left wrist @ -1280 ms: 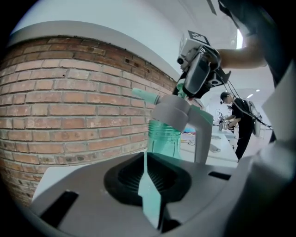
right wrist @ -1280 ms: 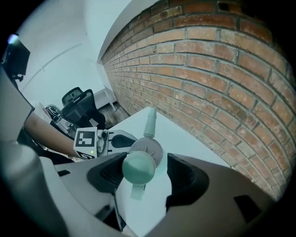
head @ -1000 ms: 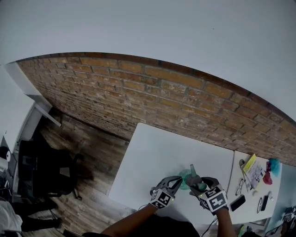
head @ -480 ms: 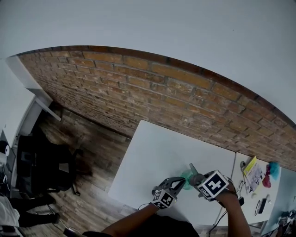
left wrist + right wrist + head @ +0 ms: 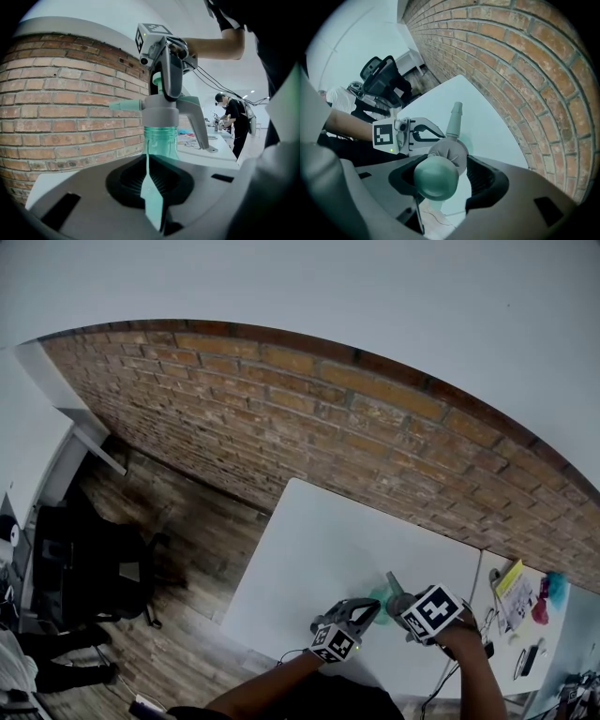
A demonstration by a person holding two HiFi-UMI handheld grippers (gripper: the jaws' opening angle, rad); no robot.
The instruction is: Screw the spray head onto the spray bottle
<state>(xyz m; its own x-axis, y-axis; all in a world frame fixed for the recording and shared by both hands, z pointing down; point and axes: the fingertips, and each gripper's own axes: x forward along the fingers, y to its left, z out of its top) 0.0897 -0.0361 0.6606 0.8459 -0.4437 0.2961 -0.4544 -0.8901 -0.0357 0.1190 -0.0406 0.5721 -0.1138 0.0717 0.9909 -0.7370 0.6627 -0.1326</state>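
Brick wall (image 5: 281,418) ran across the head view, with a wood floor (image 5: 197,549) and a black chair (image 5: 103,577) at the left. A white counter (image 5: 319,540) sat below the wall. Near its front edge the green spray bottle (image 5: 379,597) stood between the two tools. The left tongs (image 5: 368,611) reached it from the side. The right tongs (image 5: 401,601) were at its top, where the grey spray head (image 5: 392,583) was. A second counter (image 5: 511,629) at the right carried small things too tiny to name.

In the left gripper view, the left tongs (image 5: 154,187) were closed tight on the spray bottle (image 5: 161,140), which stood upright in their round black hollow. The spray head (image 5: 161,110) sat on the bottle's neck. Its nozzle (image 5: 119,106) pointed left at the bricks and its trigger (image 5: 199,129) hung down on the right. The right tongs (image 5: 168,82) came down from above and hugged the top of the head. A person (image 5: 232,117) stood far back in the room.

In the right gripper view, the right tongs (image 5: 445,171) looked straight down and were clamped on the spray head (image 5: 449,151), one jaw on each side of it. Its round green top (image 5: 436,180) was closest to the camera. The nozzle (image 5: 454,117) poked out over the white counter (image 5: 487,122). The left tongs (image 5: 431,133) gripped from the left, just under the head.
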